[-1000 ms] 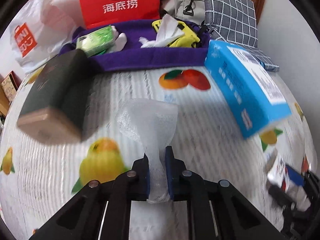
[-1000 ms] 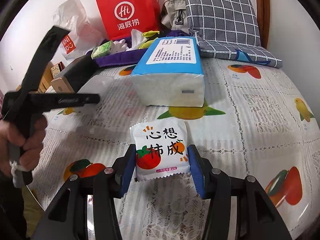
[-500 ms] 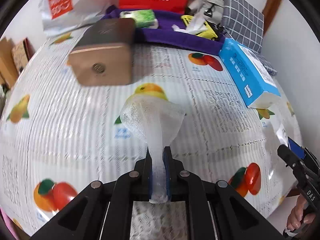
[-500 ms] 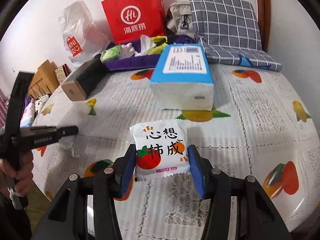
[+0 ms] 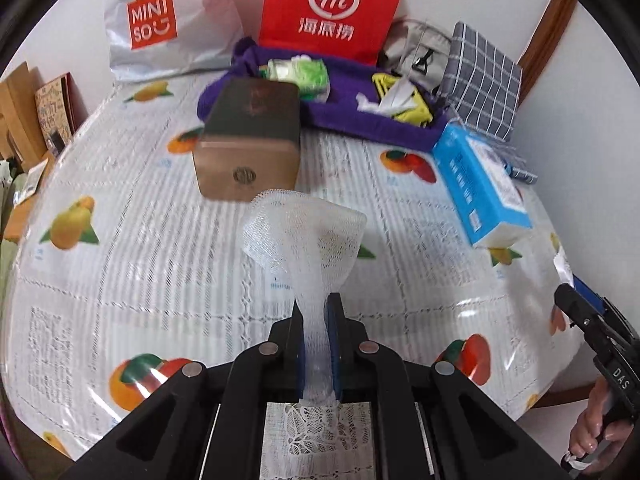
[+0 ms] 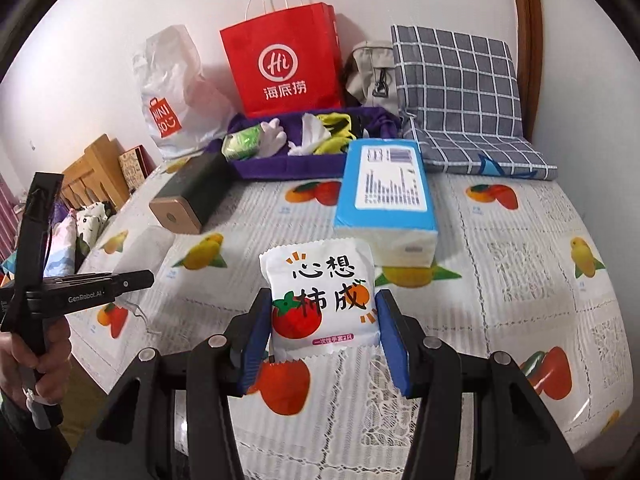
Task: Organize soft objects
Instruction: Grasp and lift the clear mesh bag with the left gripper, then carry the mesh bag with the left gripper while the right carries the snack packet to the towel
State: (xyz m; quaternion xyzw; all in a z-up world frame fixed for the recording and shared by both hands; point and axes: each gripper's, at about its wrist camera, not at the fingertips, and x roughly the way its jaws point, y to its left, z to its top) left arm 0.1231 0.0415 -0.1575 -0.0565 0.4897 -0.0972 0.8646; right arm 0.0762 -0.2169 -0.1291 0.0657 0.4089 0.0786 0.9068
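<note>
1. The left gripper (image 5: 317, 322) is clenched on a white mesh sleeve (image 5: 306, 236), pinching its narrow lower end between the pads; the wider upper part flares open above the fingers, over the table (image 5: 132, 280).
2. The right gripper (image 6: 323, 322) grasps a white sachet (image 6: 320, 300) printed with a tomato and Chinese characters, held flat with its sides against the blue pads.
3. The table wears a clear cover over a lace cloth with fruit prints.
4. A purple tray (image 6: 288, 166) sits at the far edge and holds a green pack (image 5: 298, 76), white tissue (image 5: 384, 100) and something yellow (image 6: 336, 130).
5. A dark box (image 5: 252, 140) with a tan end lies just before the tray's left end, touching or nearly so.
6. A blue tissue pack (image 6: 384, 196) lies beyond the sachet, near the tray's right end.
7. Behind the tray stand a red bag (image 6: 282, 64) and a white Miniso bag (image 5: 160, 20).
8. A grey checked cushion (image 6: 456, 92) leans at the far right, a beige pouch (image 6: 370, 72) beside it.
</note>
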